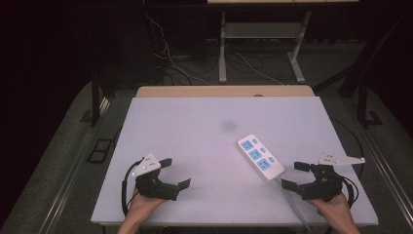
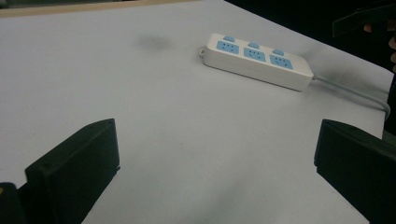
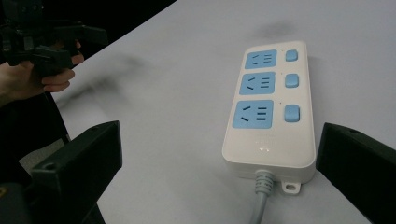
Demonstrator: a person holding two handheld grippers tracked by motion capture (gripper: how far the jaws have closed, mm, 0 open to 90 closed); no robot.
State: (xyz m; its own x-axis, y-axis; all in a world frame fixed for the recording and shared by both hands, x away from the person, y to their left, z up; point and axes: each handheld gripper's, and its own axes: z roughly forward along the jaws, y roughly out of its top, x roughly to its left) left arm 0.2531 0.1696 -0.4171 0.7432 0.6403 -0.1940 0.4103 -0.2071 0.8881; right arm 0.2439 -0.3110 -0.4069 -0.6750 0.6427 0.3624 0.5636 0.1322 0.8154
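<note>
Surface: white tabletop (image 1: 195, 146), bare but for one faint dark smudge (image 1: 228, 125) near its middle; dark floor and cables behind.
Power strip: white three-socket power strip (image 1: 260, 157) with blue socket faces and blue switches, lying flat and slantwise on the right half of the tabletop, cord end toward the person.
Cord: grey cord (image 3: 260, 196) leaving the near end and running off the front edge, which probably explains why the strip lies with that end nearest the person.
Right gripper: right gripper (image 1: 296, 175), jaws standing wide and empty, low over the table; likely poised to reach for the strip.
Strip relative to right gripper: just ahead of the jaws, its cord end about level with their tips, not touched.
Left gripper: left gripper (image 1: 176, 173), jaws likewise spread wide, nothing between them; seemingly waiting.
Strip relative to left gripper: well apart, across the table toward the right.
</note>
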